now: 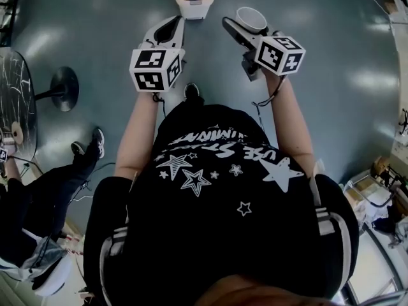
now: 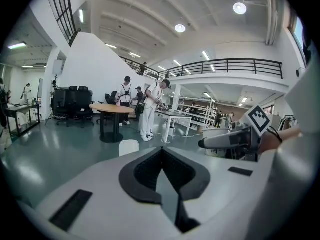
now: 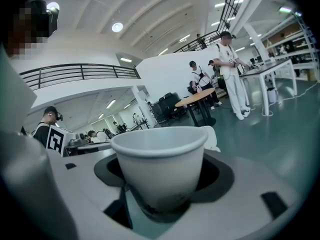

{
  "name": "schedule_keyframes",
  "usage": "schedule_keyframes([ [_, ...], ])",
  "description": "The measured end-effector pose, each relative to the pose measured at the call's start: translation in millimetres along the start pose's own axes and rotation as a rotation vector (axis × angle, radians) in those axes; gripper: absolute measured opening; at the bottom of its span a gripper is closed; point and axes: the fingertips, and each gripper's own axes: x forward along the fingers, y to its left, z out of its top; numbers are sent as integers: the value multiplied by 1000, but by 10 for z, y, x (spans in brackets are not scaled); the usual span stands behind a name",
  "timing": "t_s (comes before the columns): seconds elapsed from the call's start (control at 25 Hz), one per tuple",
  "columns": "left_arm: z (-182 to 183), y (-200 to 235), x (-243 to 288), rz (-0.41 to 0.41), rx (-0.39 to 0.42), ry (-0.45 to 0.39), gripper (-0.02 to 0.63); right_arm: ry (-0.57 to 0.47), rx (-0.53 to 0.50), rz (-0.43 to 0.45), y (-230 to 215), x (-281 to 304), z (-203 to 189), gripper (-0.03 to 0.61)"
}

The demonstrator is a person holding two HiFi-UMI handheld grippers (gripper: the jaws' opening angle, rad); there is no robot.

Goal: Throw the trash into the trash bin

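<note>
Currently the right gripper [image 3: 160, 184] pinches the paper cup [image 3: 157, 166] low on its wall. Left gripper [image 1: 171, 27]: jaws pressed together, empty. Trash bin [image 1: 195, 8] stands ahead. I judge the cup light, thin and crushable, so I'd grip gently near the stiffer base.

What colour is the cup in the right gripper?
White; the cup shows best in the right gripper view.

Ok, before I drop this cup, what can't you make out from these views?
- Trash bin: the head view's top edge cuts off its far end; the gripper views show only a white sliver of it.
- Paper cup contents: the right gripper view sees it from the side; head view too small.
- Floor below the person: head view, hidden by the torso.
</note>
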Motion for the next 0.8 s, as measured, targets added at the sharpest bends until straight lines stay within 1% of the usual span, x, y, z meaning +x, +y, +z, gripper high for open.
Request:
schedule_keyframes([
  [0.16, 52, 126, 51, -34, -36, -4, 11, 0, 2, -18, 16, 158, 48, 330],
  [0.24, 51, 185, 84, -48, -39, 0, 11, -1, 5, -29, 28, 227, 60, 330],
  [0.4, 23, 368, 160, -58, -61, 8, 11, 6, 19, -45, 38, 386, 35, 330],
  [0.52, 22, 370, 248, -64, -68, 18, 11, 9, 25, -54, -50, 402, 75, 330],
  [0.64, 28, 368, 349, -52, -80, 27, 11, 7, 47, -49, -190, 435, 138, 330],
  [0.8, 48, 576, 478, -15, -103, 27, 11, 16, 74, -31, -354, 706, 219, 330],
])
